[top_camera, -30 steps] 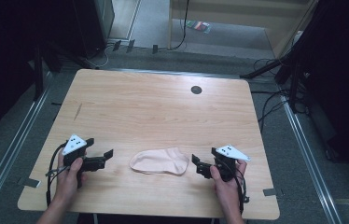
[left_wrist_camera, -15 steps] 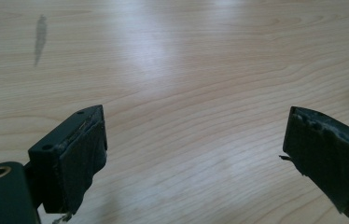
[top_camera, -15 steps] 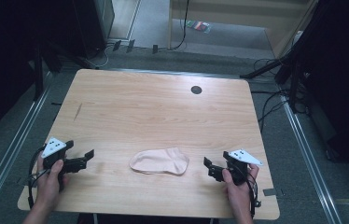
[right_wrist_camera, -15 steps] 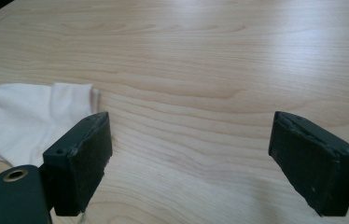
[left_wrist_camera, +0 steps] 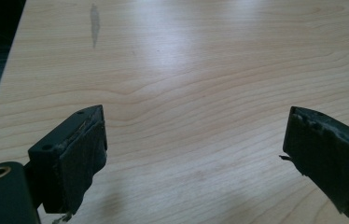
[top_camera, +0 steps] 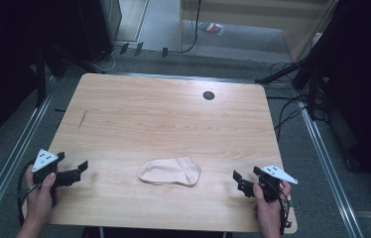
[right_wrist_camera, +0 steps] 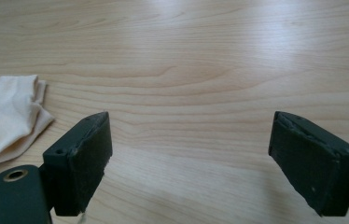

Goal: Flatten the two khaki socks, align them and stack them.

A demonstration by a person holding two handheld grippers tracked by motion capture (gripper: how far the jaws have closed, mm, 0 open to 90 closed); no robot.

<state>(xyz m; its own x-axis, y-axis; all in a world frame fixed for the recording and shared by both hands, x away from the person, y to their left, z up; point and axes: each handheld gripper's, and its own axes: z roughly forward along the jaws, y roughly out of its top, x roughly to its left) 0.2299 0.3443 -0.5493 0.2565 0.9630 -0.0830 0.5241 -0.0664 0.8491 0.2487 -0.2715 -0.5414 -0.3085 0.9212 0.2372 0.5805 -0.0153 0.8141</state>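
A light wooden worktop point(top_camera: 173, 119) with a round dark hole point(top_camera: 208, 95) stands on grey floor point(top_camera: 322, 163). Black cables point(top_camera: 285, 106) trail beside it; dark surroundings flank both sides.

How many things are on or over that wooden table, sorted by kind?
Socks: 1, the pale pink sock lying flat between the two tools.
Hand-held grippers: 2, the left gripper and the right gripper, both with jaws apart and holding nothing.
Total: 3
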